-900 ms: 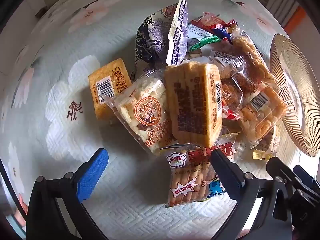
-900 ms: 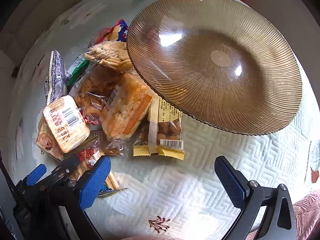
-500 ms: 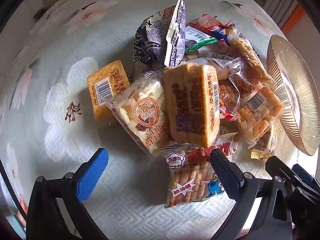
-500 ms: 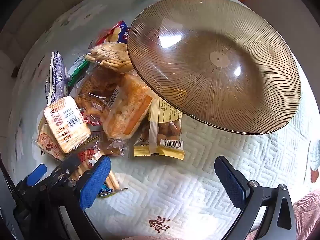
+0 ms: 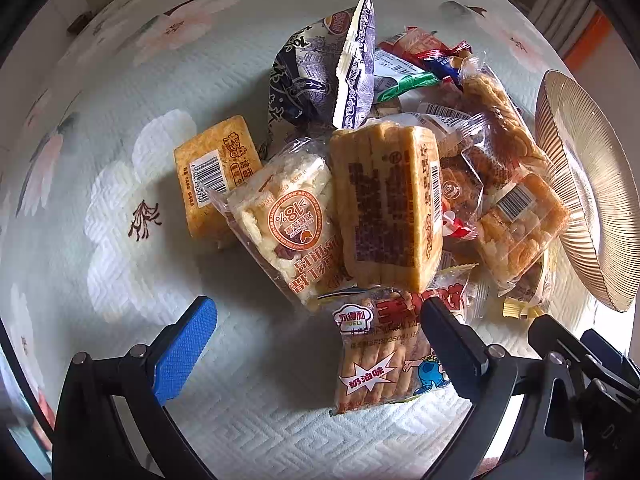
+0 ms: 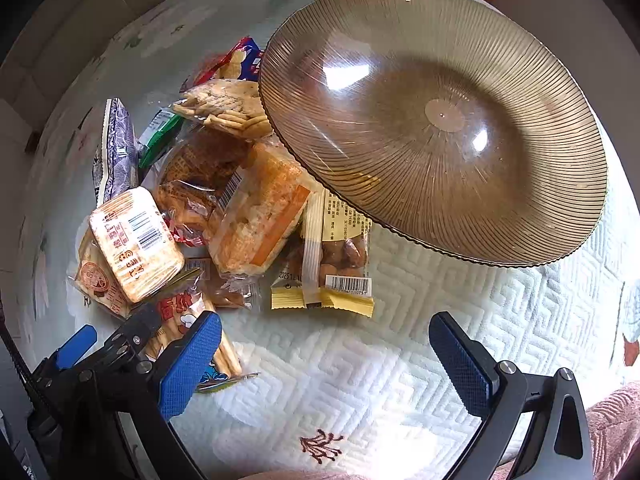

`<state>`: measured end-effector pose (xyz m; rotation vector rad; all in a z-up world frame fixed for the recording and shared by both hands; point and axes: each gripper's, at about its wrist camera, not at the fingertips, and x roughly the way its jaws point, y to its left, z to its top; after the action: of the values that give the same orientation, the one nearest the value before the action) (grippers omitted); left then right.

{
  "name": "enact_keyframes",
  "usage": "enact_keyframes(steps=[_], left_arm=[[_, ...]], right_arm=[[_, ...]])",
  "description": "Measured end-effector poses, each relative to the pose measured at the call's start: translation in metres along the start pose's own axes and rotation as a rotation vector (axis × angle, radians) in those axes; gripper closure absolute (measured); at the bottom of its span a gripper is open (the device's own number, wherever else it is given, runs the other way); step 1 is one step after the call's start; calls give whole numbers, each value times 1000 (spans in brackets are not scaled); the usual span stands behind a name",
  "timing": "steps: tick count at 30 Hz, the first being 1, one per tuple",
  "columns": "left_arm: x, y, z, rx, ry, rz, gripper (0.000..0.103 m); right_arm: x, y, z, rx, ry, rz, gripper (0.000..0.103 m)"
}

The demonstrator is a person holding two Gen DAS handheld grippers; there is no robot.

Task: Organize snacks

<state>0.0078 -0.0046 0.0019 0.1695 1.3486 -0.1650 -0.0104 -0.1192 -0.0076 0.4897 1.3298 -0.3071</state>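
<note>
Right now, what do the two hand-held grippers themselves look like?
Each hand-held gripper, left and right, has a black angular frame joined with silver bolts and two long fingers faced with textured blue pads. No cables, markings or sleeves show.

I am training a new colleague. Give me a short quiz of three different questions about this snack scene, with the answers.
1. True or false: the ribbed glass plate already holds a snack.
2. Multiple choice: the left gripper is (A) shut on a packet, (B) open and holding nothing, (C) out of view.
3. Fill in: in the right wrist view, the yellow-edged nut packet lies partly under the rim of the ____.

Key
1. False: nothing is on the plate.
2. B: the breadstick packet lies below it, not gripped.
3. Plate.
</note>
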Motion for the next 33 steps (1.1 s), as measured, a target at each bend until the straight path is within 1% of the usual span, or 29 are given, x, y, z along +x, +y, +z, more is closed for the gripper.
enact_keyframes(steps=[2, 10, 11, 17, 18, 33], left_arm=[[2, 1, -5, -1, 0, 1, 2], [3, -5, -3, 3, -11, 6, 2], [-2, -2, -7, 3, -16, 5, 2], [-5, -8, -5, 3, -22, 5, 2], [-8, 0, -8, 3, -25, 0, 2], [-15, 9, -9, 0, -45, -5, 2]], right_arm=[[1, 1, 0, -1, 4, 0, 0], [1, 0, -1, 5, -2, 5, 0], [0, -1, 0, 6, -4, 6, 0], [-3, -1, -2, 4, -18, 2, 0], [-3, 0, -2, 5, -18, 3, 0], [-4, -6, -4, 7, -15, 36, 0]])
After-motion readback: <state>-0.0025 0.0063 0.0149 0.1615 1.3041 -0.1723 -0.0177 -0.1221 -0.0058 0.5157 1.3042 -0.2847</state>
